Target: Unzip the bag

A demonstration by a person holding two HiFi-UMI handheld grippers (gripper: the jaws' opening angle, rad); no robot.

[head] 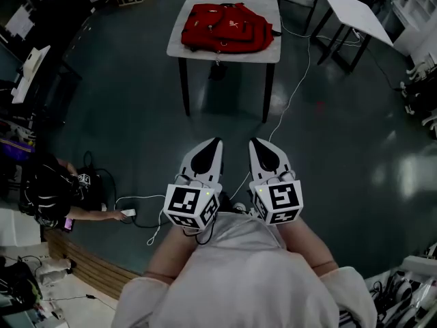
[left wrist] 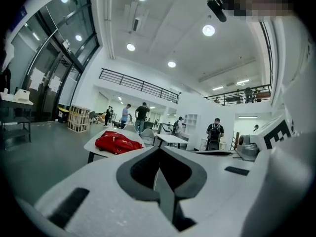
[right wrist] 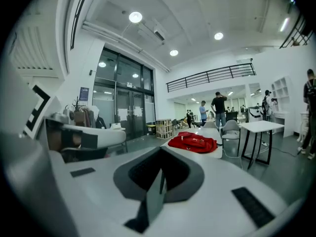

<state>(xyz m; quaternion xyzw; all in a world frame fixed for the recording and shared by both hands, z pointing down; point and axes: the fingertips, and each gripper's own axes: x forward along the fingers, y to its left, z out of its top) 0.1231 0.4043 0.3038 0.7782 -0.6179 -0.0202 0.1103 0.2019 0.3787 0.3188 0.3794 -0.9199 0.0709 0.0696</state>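
Note:
A red backpack (head: 227,27) lies flat on a small white table (head: 225,55) several steps ahead of me, across bare floor. The same backpack (left wrist: 117,142) is small and far in the left gripper view, and the right gripper view also has the backpack (right wrist: 193,142) in the distance. My left gripper (head: 215,143) and right gripper (head: 254,142) are held side by side close to my body, pointing toward the table. Both are shut with nothing between the jaws, far from the bag.
A second white table (head: 355,12) stands at the back right. A white cable (head: 293,94) runs over the floor from the table toward me. A person (head: 48,190) crouches at the left by desks. Several people (left wrist: 142,115) stand far behind the table.

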